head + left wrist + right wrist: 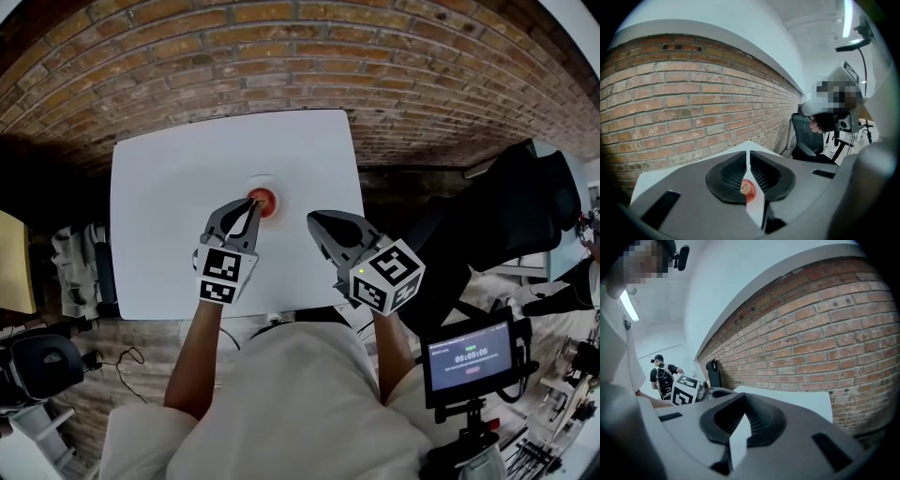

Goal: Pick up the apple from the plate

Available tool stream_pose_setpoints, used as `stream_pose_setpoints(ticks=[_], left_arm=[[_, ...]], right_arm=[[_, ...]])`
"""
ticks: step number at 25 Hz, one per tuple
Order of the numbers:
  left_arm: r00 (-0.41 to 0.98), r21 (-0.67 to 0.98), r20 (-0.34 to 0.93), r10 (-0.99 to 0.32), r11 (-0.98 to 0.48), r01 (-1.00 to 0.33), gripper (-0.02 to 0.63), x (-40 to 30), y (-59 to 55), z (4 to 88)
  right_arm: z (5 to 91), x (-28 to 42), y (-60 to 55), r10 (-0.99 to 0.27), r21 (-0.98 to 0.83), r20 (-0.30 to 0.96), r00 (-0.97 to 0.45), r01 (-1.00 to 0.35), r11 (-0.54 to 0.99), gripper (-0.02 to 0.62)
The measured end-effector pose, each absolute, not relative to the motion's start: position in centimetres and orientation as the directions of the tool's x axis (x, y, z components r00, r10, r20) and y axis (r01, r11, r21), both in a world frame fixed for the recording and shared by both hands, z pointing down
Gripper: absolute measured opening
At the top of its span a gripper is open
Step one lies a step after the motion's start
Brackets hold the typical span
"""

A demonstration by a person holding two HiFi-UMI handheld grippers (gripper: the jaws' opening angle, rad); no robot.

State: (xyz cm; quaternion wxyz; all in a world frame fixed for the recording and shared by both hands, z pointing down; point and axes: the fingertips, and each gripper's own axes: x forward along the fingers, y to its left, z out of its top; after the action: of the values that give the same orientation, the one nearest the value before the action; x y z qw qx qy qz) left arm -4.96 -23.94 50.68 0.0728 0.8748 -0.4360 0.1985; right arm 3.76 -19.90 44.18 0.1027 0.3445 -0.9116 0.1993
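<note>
Red round apple (263, 202) sits on a small white round plate (260, 180) near the middle of the square white table (169, 216), seen from the head view. The grey left gripper (248, 211) hovers with its tips drawn together just beside the apple, on its left. The grey right gripper (315, 223) hangs over the table's right edge, apart from the plate. A red brick wall (281, 56) stands behind the table.

In the left gripper view, the left gripper (749, 154) has its jaws closed at the tips and grips nothing. The apple (748, 190) shows beyond them through the narrow slit.

In the right gripper view, the right gripper (742, 397) is likewise closed and empty, with only the table (797, 401) past it.
</note>
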Motion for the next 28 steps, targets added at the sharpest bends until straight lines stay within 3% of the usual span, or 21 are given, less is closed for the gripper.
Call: stream_pose_setpoints(ticks=[10,28], left_arm=[[0.546,-0.003,0.480,-0.686,-0.624,-0.781,0.011,-4.2,-25.5,53.9],[0.549,0.057,0.616,-0.565,-0.663,-0.746,0.223,-3.4,-27.7,61.0]], right_arm=[[46.9,4.2,-21.6,-0.546,-0.359,0.383,-0.745,-0.664,0.655,0.003],[50.9,5.0,-24.1,-0.521,-0.414,0.431,-0.736,-0.675,0.610,0.003]])
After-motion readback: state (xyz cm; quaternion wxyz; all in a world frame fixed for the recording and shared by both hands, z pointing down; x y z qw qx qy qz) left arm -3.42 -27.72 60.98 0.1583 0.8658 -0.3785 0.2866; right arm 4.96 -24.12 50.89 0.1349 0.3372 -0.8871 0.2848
